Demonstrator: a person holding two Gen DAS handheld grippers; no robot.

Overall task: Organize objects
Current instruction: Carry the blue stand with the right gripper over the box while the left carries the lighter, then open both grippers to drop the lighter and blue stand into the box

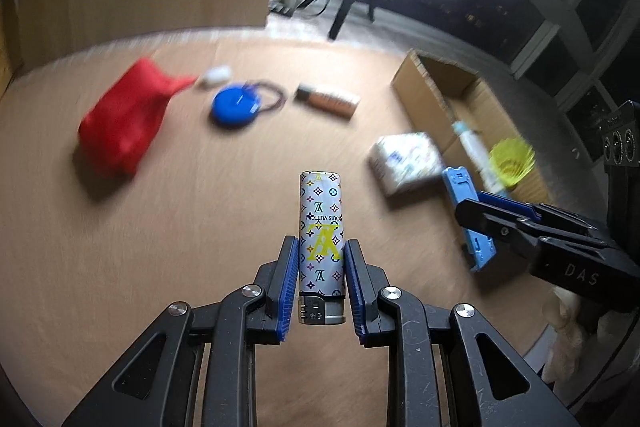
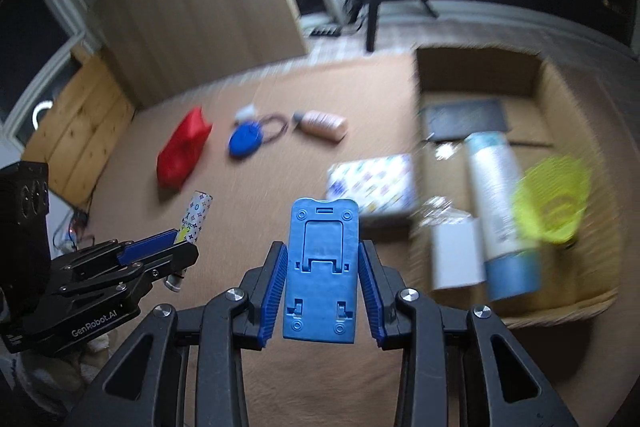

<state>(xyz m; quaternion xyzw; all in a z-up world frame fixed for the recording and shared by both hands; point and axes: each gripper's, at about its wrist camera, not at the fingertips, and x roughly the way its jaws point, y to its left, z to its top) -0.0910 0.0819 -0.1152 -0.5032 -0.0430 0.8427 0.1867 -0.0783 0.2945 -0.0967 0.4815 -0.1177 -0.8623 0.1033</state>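
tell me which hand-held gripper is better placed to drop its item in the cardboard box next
Right, probably. The right hand-held gripper, shut on the blue phone stand, sits just beside the cardboard box. The left hand-held gripper, holding the patterned lighter, is farther across the table.

Brown table (image 1: 120,267) w/ red pouch (image 1: 124,119), blue disc (image 1: 235,105), tissue pack (image 1: 406,157), cardboard box (image 2: 560,83).

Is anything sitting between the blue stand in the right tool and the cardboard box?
Partly. The right tool holds the blue stand above the table. The patterned white packet lies against the cardboard box wall, ahead and slightly right. Carried over the near wall, nothing visible blocks it, though the box already holds a tall bottle and a yellow basket.
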